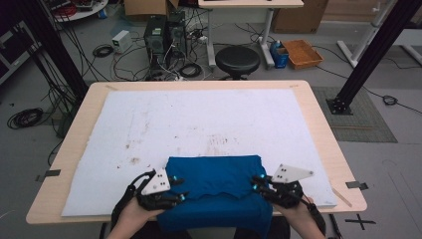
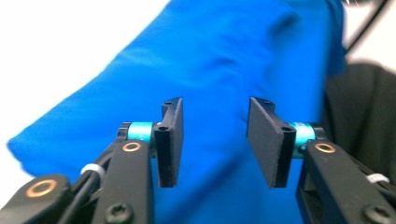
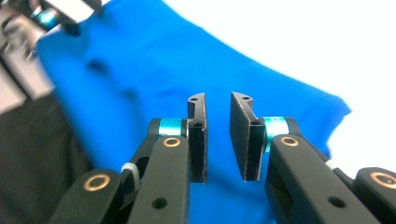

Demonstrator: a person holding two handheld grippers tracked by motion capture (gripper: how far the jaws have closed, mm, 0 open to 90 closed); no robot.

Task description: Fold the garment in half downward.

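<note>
While both jaws stand apart, empty, our left gripper (image 1: 175,188) and right gripper (image 1: 260,185) flank the folded blue cloth (image 1: 215,185) at six o'clock; next we must re-pinch its edges.

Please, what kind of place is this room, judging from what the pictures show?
Most likely a lab or workshop set up for recording, not a home. Behind the table stand computer towers amid loose cables on a bare floor, black metal frame posts flank it, and a cardboard box sits farther back.
</note>
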